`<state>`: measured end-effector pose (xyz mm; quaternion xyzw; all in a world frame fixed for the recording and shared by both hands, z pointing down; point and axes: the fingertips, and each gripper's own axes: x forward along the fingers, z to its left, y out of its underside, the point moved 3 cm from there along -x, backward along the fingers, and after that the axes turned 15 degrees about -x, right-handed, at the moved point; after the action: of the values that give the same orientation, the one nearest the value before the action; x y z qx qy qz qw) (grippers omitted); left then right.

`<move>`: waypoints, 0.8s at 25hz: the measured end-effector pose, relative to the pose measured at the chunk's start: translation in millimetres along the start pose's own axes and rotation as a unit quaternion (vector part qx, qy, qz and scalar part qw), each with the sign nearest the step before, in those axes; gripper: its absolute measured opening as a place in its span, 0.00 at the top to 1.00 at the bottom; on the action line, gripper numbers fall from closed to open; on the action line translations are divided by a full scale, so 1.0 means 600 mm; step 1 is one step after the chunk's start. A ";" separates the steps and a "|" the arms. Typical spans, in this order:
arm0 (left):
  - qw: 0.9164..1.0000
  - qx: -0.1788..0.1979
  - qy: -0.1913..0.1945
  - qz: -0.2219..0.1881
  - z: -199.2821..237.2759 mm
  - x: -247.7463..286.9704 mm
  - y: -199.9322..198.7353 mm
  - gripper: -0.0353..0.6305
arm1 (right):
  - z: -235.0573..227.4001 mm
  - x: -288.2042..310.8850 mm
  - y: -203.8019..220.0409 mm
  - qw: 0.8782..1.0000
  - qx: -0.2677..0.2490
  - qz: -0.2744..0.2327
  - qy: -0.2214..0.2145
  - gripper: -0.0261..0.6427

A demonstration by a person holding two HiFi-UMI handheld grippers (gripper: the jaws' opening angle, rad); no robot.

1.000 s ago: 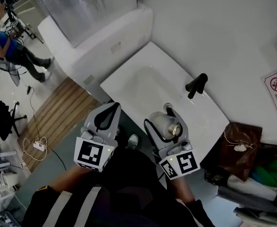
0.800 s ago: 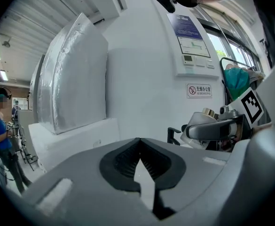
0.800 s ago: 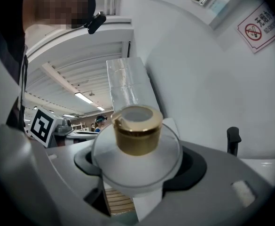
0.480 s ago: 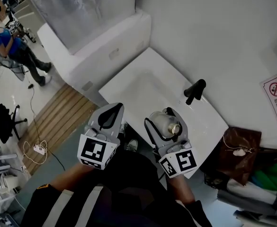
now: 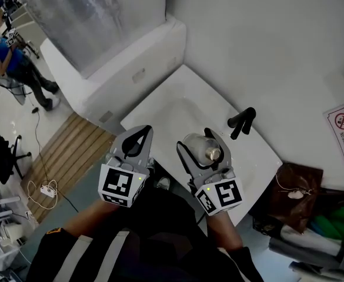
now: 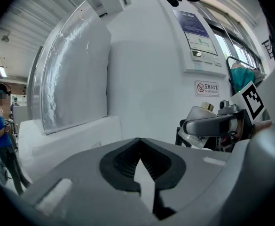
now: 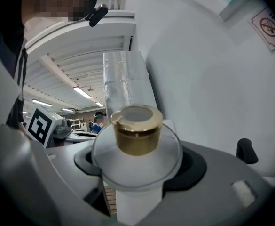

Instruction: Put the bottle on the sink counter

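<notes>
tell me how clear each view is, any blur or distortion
Head view: dim but sharp, the sink evenly lit. Left gripper view: fisheye bends the wall, black corners, the left tool looms soft. Right gripper view: same fisheye, the bottle central, fairly sharp.

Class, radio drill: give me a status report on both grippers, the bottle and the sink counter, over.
Left gripper shut, empty. Right gripper shut on bottle, not yet on sink counter. Faucet behind, apart.
</notes>
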<state>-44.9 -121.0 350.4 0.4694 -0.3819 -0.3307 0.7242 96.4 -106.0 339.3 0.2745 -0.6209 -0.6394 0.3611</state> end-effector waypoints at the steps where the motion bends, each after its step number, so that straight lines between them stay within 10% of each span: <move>1: 1.000 -0.001 0.001 0.002 0.005 0.008 0.000 0.94 | -0.005 0.008 0.002 1.000 -0.001 0.003 0.001 0.46; 20: 0.999 -0.020 0.008 0.049 0.117 0.168 0.028 0.94 | -0.107 0.188 0.078 0.996 -0.012 0.079 0.041 0.46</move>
<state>-54.0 -229.9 409.6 0.4385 -0.3918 -0.2988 0.7516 87.0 -233.4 391.6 0.2467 -0.6177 -0.6043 0.4386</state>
